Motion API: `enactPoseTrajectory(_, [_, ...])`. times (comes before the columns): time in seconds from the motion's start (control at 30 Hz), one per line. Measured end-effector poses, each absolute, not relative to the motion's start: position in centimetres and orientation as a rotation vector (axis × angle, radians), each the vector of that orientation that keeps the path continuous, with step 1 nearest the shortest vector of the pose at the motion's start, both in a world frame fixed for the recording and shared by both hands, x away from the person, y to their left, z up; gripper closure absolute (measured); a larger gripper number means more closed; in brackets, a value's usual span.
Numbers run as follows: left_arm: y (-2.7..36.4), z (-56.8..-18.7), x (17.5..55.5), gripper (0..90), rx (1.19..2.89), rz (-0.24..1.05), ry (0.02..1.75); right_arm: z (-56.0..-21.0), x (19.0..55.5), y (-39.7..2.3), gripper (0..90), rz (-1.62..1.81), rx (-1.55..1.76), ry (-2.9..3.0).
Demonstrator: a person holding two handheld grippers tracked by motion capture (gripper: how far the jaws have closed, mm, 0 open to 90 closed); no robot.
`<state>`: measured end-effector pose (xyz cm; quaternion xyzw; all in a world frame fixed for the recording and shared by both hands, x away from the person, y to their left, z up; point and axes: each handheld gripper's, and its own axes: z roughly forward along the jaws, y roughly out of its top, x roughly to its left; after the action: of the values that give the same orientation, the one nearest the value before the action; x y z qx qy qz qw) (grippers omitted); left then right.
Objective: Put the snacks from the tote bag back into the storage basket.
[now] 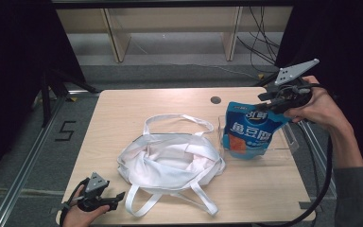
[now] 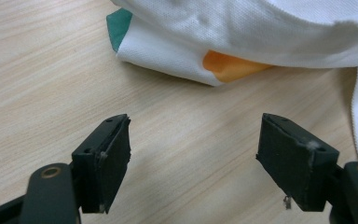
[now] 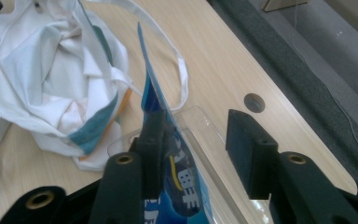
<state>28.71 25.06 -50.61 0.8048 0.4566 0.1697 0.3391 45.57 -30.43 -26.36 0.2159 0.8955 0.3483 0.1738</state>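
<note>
Light wooden table [image 1: 123, 113] on grey floor, dark curtains at both sides. High view: white tote bag [image 1: 170, 163] crumpled at table centre, straps splayed; blue snack pouch [image 1: 248, 130] standing upright in clear tray [image 1: 290, 142] at right side; right gripper [image 1: 276, 101] at pouch top corner; left gripper [image 1: 118, 196] resting low at near left edge, just beside bag strap. Left gripper view: jaws spread wide over bare wood, nothing between; tote bag [image 2: 261, 32] edge ahead, orange and green patches showing. Right gripper view: pouch [image 3: 168, 140] edge-on against one jaw, other jaw standing clear, grip partly opened; tray [image 3: 200, 128] below, tote bag [image 3: 51, 70] beyond.
</note>
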Motion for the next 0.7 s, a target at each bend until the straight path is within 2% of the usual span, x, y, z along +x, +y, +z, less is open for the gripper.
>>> enactPoseTrajectory(0.03, [25.4, -50.4, 28.7, 24.6, 2.144, 0.424, 1.164, -26.4, 45.4, -30.5, 57.4, 0.994, 0.634, 2.539])
enactPoseTrajectory(0.47, [25.4, -50.4, 28.8, 24.3, 2.137, 0.438, 1.166, -27.0, 43.6, -31.3, 43.2, 1.015, 0.830, 2.355])
enactPoseTrajectory(0.7, [25.4, -50.4, 28.7, 24.3, 2.136, 0.443, 1.160, -27.2, 43.1, -32.0, 39.6, 1.014, 0.886, 2.313])
